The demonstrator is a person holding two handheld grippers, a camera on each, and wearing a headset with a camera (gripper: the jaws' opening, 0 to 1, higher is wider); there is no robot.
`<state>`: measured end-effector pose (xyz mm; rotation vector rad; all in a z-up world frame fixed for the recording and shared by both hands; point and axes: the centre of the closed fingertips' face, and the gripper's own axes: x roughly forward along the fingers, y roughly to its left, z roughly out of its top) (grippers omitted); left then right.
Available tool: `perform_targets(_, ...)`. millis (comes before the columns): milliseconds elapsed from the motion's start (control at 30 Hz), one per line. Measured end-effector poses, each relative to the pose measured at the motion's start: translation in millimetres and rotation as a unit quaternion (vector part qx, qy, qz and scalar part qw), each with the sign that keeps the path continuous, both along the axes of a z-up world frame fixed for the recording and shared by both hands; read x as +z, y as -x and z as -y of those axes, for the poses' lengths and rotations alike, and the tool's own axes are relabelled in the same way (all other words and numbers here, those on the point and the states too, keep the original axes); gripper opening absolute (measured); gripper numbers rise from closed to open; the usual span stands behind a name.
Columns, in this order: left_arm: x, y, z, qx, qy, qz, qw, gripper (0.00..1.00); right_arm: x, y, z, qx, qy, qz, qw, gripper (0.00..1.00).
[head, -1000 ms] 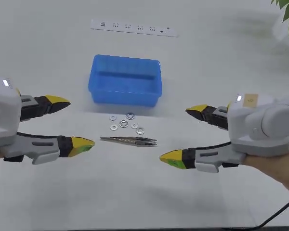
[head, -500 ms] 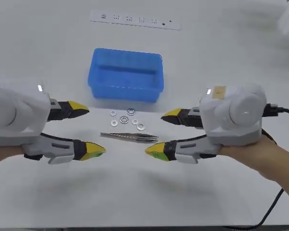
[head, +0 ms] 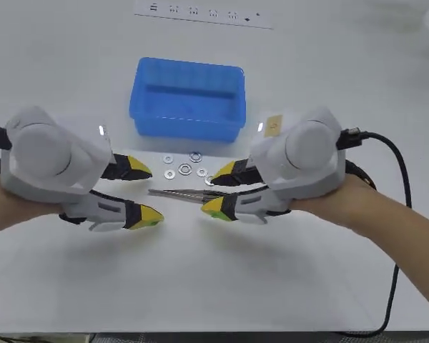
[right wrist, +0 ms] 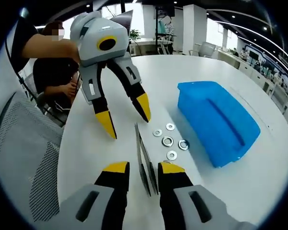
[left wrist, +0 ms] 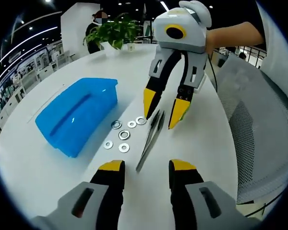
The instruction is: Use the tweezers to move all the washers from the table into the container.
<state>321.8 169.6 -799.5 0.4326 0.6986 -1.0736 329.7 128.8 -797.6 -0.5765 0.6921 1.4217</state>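
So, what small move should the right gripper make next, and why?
Probably shut the right gripper on the tweezers: its open jaws straddle one end of them, and the washers lie on the table near the container.

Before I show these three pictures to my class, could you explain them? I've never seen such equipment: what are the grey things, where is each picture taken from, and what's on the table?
There is no robot here. A person holds a two-jaw tool in each hand. The head view comes from a headset camera looking down. The two round pictures come from a camera riding on each tool. On the white table lie small washers, a pair of tweezers and a blue container. The left tool is open and holds nothing. The right tool is open too, its jaws on either side of the tweezers but not closed on them.
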Motion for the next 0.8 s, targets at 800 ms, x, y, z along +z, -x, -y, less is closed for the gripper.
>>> perform_targets(800, 0.4, -1.5, 5.2, -0.184, -0.112, 0.052, 0.9751, 0.06, -10.0, 0.6, 1.2, 0.059, 0.056, 0.039, 0.9959, 0.12)
